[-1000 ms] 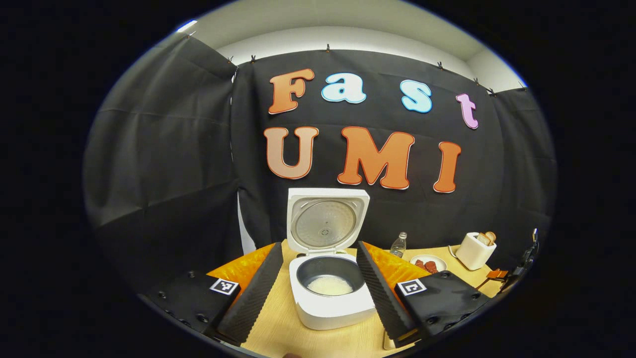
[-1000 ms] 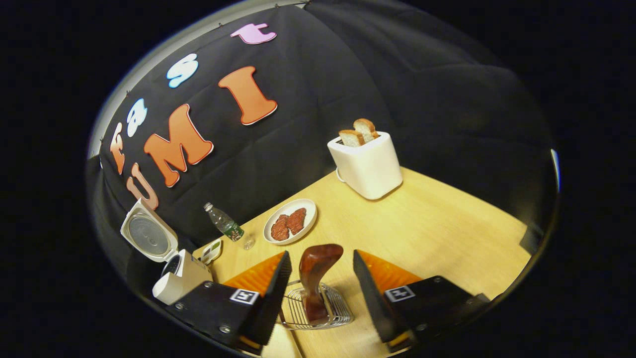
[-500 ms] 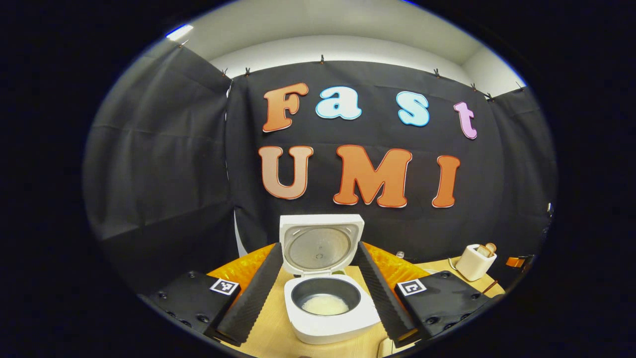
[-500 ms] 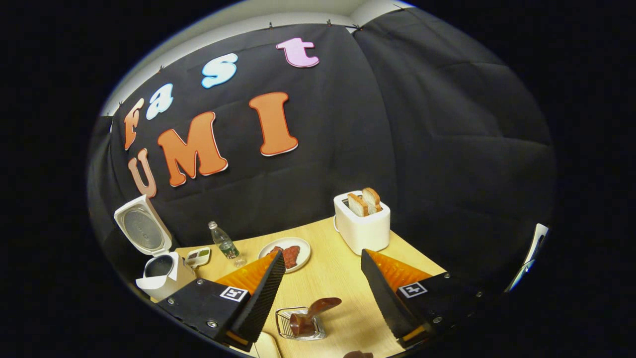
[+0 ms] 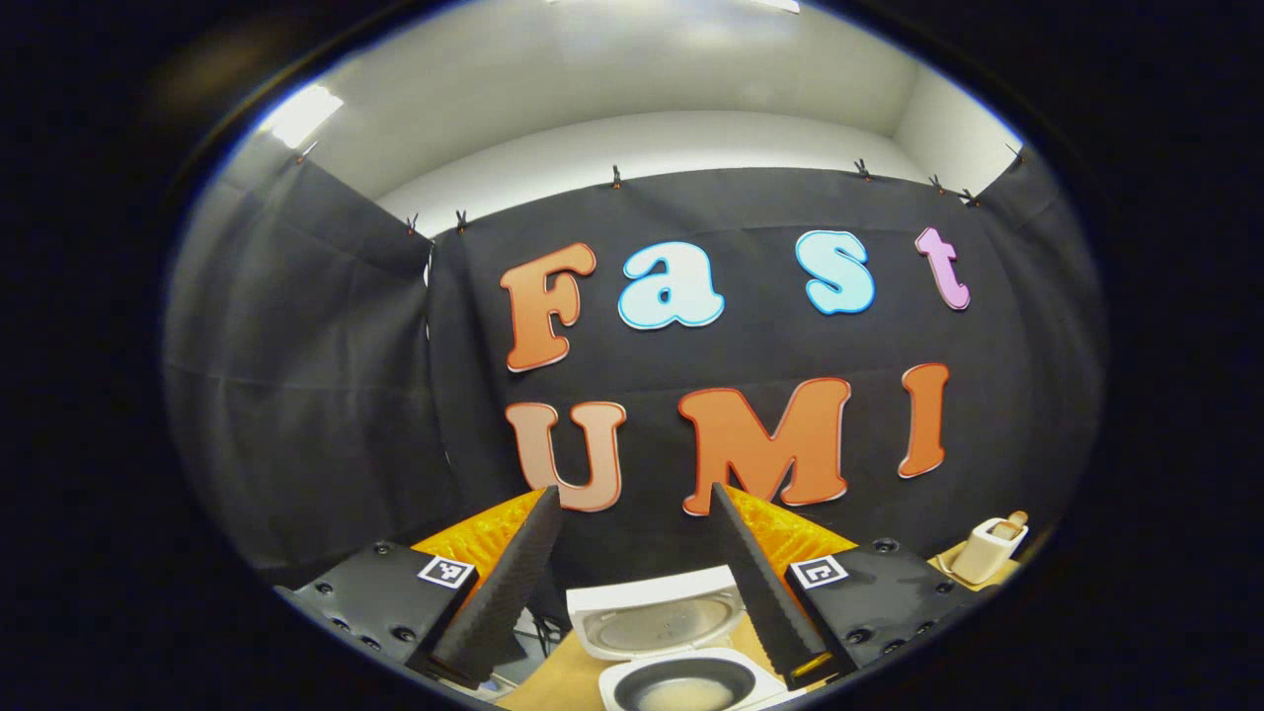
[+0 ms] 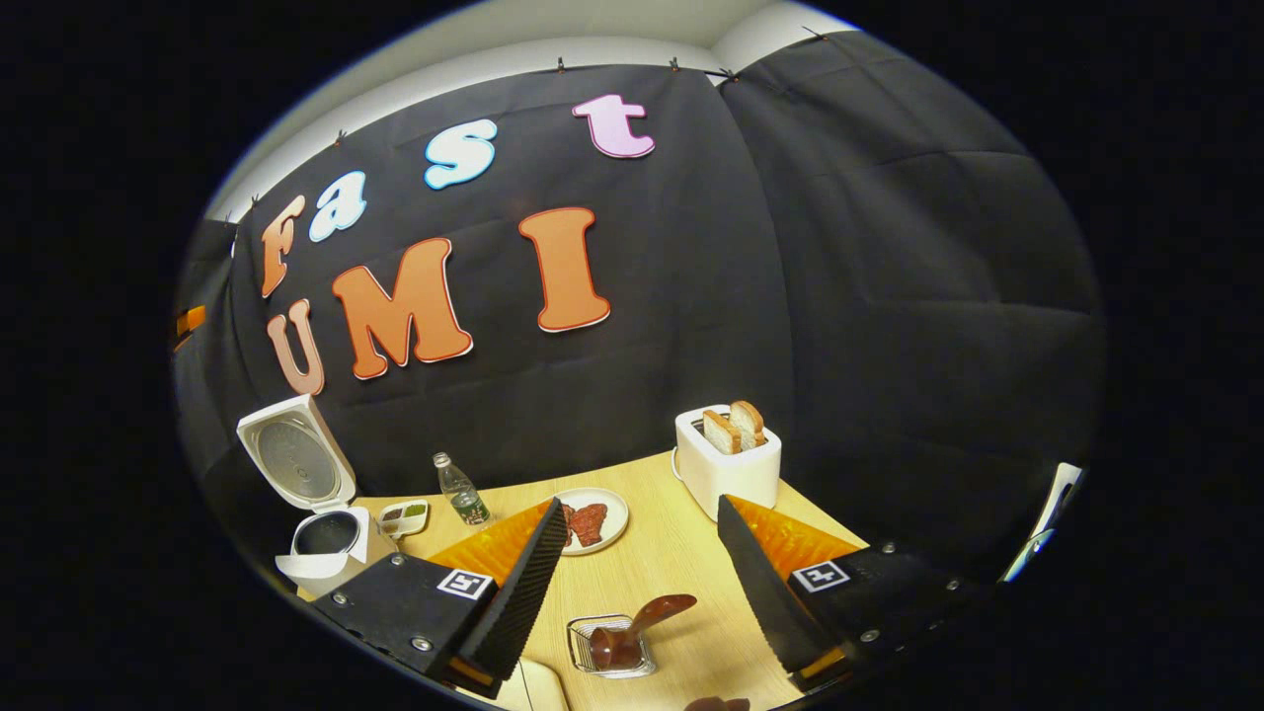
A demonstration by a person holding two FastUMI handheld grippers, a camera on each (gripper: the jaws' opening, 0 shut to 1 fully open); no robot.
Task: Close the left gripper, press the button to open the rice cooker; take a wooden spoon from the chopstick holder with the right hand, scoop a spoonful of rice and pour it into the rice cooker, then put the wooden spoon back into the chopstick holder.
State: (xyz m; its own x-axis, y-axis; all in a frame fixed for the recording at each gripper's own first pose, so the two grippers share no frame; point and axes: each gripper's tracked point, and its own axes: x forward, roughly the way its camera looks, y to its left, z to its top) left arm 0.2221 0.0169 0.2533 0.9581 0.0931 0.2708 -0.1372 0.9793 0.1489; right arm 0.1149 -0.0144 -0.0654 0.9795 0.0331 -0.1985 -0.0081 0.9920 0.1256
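Claw state first: your right claw point(image 6: 637, 592) is spread wide with nothing in it, hanging above the wooden spoon point(image 6: 632, 632), which sits back in the wire chopstick holder point(image 6: 610, 647) near the bench's front edge. Your left claw point(image 5: 632, 583) is also open and empty, pointed mostly at the booth wall, with the rice cooker point(image 5: 681, 662) low between its fingers. Cooker lid is up, and there's pale rice point(image 5: 676, 699) in the pot. So by my read every step is done; nothing left but to pull clear. Light wood bench point(image 6: 681, 563) also carries a toaster point(image 6: 728, 464) with bread toward the far right corner, a plate point(image 6: 592, 518), a water bottle point(image 6: 459, 491) and a small tray point(image 6: 403, 515) along the back edge. Black cloth walls, white ceiling above.
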